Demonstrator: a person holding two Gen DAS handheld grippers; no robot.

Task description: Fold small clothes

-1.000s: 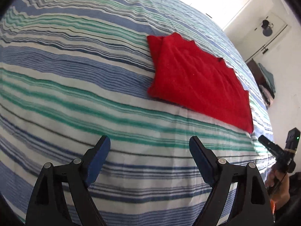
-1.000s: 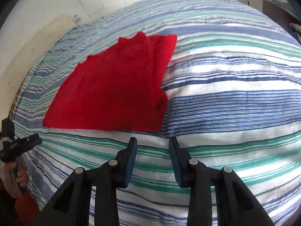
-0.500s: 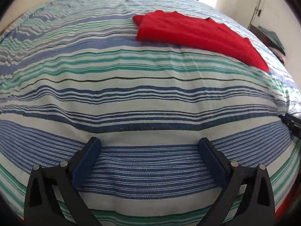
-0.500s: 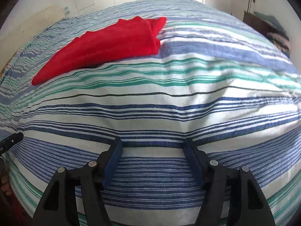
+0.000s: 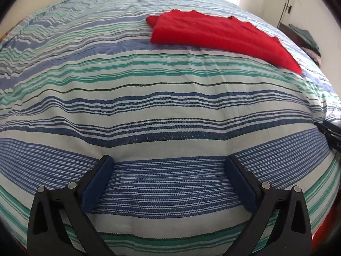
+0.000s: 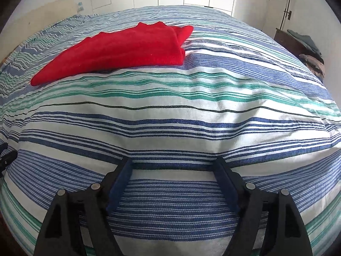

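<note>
While both grippers point down at the near part of the bed, the folded red knitted garment (image 5: 215, 33) lies flat well beyond their fingers, touched by neither. From the left wrist camera it sits far ahead and to the right of the left gripper (image 5: 169, 167); from the right wrist camera it sits far ahead and to the left of the right gripper (image 6: 173, 168). Its doubled-over edge faces the gap between the two views, and its long thin corner tapers away toward the outer side.

Under and between the fingers there is only the blue, green and white striped woven bedspread (image 5: 149, 111). On the left gripper the jaws stand spread very wide, nothing between the blue pads (image 5: 97, 184) but a dark blue stripe of the cover. On the right gripper the jaws have just been opening and now stand well apart, likewise with only bedspread between them.

Beyond the fingers, at the far right, a dark wooden stand (image 6: 289, 42) carries a pile of grey-green cloth (image 6: 304, 39).
</note>
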